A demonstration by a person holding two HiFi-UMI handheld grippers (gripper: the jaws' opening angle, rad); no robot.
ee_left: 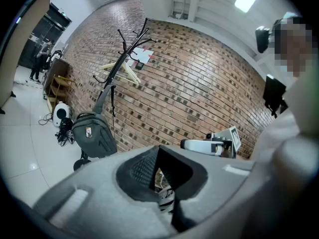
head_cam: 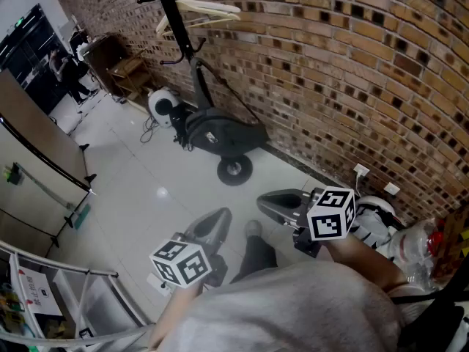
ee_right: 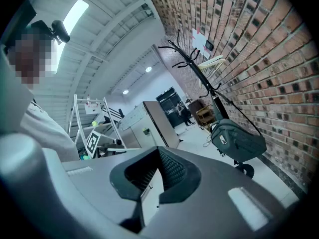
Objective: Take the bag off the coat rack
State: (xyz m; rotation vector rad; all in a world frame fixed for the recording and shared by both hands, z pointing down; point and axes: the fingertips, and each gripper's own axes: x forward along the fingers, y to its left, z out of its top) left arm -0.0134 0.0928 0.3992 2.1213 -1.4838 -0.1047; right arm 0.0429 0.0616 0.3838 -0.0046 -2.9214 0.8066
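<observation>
- We hold the left gripper (ee_left: pixel 157 152) with its jaws pressed together and nothing between them.
- Our right gripper (ee_right: pixel 159 156) is also closed on nothing.
- The bag (head_cam: pixel 220 134) hangs by its strap from the coat rack (head_cam: pixel 174 20), against the brick wall (head_cam: pixel 352 64).
- It is well apart from both grippers. It appears left of the left jaws and right of the right jaws.
</observation>
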